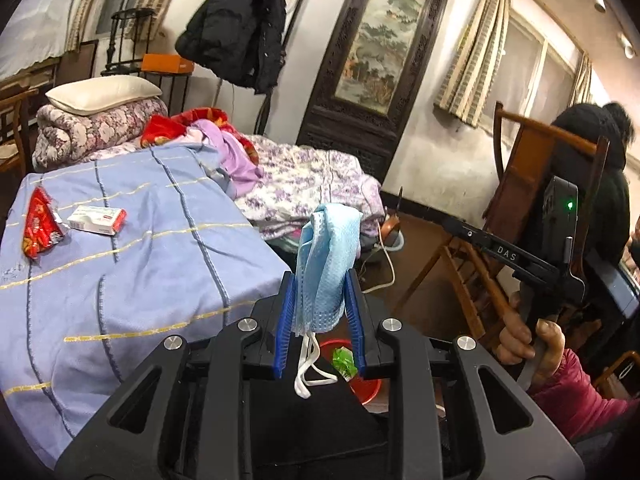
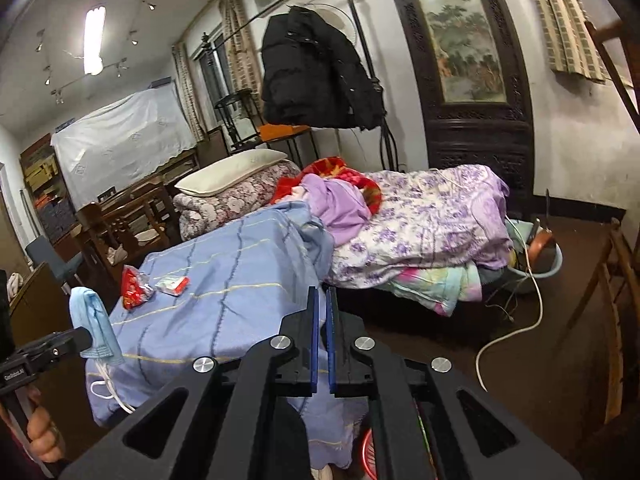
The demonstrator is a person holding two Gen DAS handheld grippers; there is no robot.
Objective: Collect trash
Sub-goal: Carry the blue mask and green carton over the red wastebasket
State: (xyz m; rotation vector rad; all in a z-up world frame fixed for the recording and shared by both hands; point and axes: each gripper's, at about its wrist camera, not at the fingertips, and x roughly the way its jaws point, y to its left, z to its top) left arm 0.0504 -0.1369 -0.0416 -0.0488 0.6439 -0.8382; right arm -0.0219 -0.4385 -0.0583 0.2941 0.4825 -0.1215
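My left gripper point(image 1: 321, 280) is shut on a light blue face mask point(image 1: 328, 248), whose white ear loops dangle below the pads. Under it on the floor stands a red bin point(image 1: 364, 388) with a green wrapper point(image 1: 344, 362) inside. A red snack packet point(image 1: 38, 224) and a white-and-red box point(image 1: 96, 219) lie on the blue bedspread point(image 1: 160, 264). My right gripper point(image 2: 322, 296) is shut with nothing between its blue pads, and it points over the bed's corner. The right wrist view shows the mask point(image 2: 90, 320) at the far left, the packet point(image 2: 134, 286) and the box point(image 2: 173, 284).
A wooden chair point(image 1: 540, 168) stands to the right, and a seated person in black is behind it. A white cable point(image 2: 516, 332) trails over the dark floor near a blue basin point(image 2: 554, 266). Folded quilts and a pillow point(image 2: 232, 172) fill the far end of the bed.
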